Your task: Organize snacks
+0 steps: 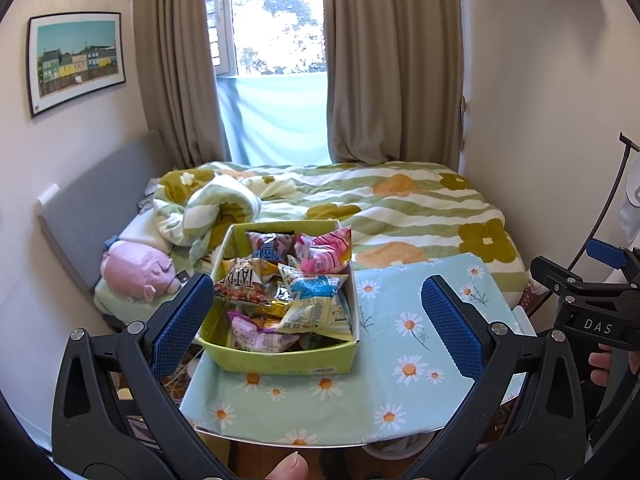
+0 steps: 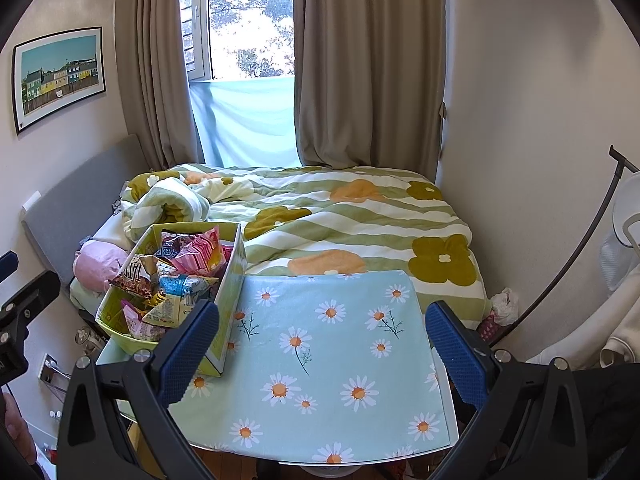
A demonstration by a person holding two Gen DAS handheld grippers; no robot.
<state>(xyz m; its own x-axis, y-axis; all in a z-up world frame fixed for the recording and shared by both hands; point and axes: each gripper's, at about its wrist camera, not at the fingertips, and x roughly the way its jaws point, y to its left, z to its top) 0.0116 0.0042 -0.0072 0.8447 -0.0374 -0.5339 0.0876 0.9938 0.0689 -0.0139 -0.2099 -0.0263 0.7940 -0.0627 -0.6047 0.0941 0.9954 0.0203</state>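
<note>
Now both grippers (image 1: 316, 320) (image 2: 322, 344) w/ jaws wide; snacks (image 1: 280, 296) in box (image 1: 280, 360).

The box (image 1: 280, 356) stands on the left part of the table (image 2: 340, 380), with the snack packets (image 1: 288, 292) piled inside it. The bed (image 2: 360, 216) lies directly behind the table, with a plush toy (image 1: 136, 272) on it to the left of the box. Behind the bed is the window (image 1: 276, 20), flanked by curtains (image 1: 392, 60).
</note>
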